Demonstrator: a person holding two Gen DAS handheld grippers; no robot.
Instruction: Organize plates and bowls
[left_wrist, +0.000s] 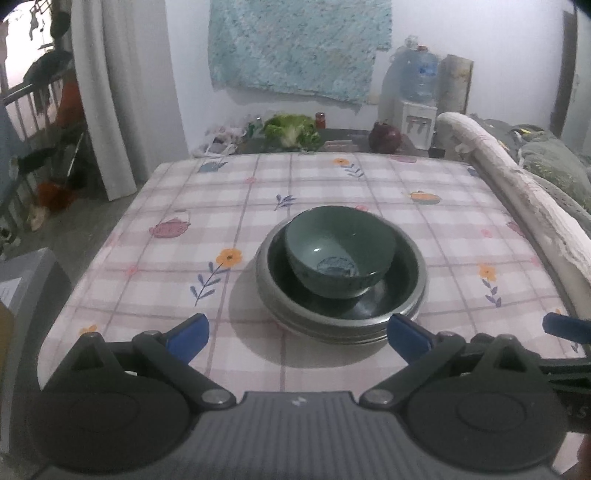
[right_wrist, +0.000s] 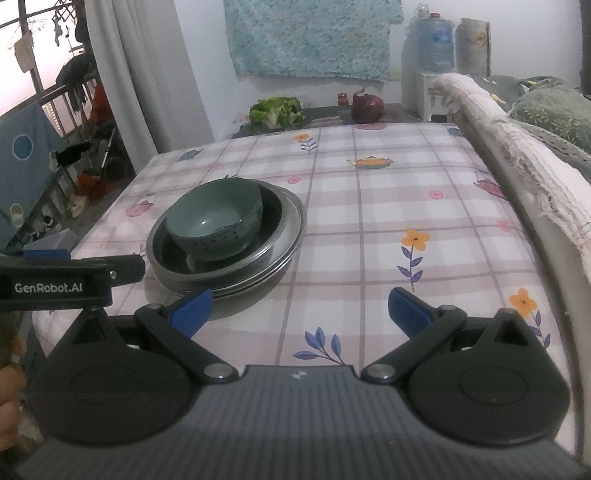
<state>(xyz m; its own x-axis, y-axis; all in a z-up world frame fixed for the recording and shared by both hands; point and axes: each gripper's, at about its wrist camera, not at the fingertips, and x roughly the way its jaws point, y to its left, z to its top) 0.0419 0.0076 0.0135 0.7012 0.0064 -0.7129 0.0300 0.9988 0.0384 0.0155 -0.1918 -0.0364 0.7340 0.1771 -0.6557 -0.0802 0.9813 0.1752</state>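
A green ceramic bowl (left_wrist: 338, 251) sits tilted inside a stack of steel plates (left_wrist: 415, 295) on the checked tablecloth (left_wrist: 184, 236). My left gripper (left_wrist: 298, 334) is open and empty, just in front of the stack's near rim. In the right wrist view the same bowl (right_wrist: 216, 218) and plates (right_wrist: 291, 221) lie ahead to the left. My right gripper (right_wrist: 300, 312) is open and empty over bare cloth, to the right of the stack. The left gripper's side (right_wrist: 70, 278) shows at the left edge.
A lettuce (left_wrist: 291, 131), a dark red onion (left_wrist: 384, 136) and a small jar (left_wrist: 320, 119) stand beyond the table's far edge. A water dispenser (left_wrist: 415, 96) is at the back right. A padded sofa arm (left_wrist: 517, 192) runs along the right side. A curtain (left_wrist: 110, 92) hangs at left.
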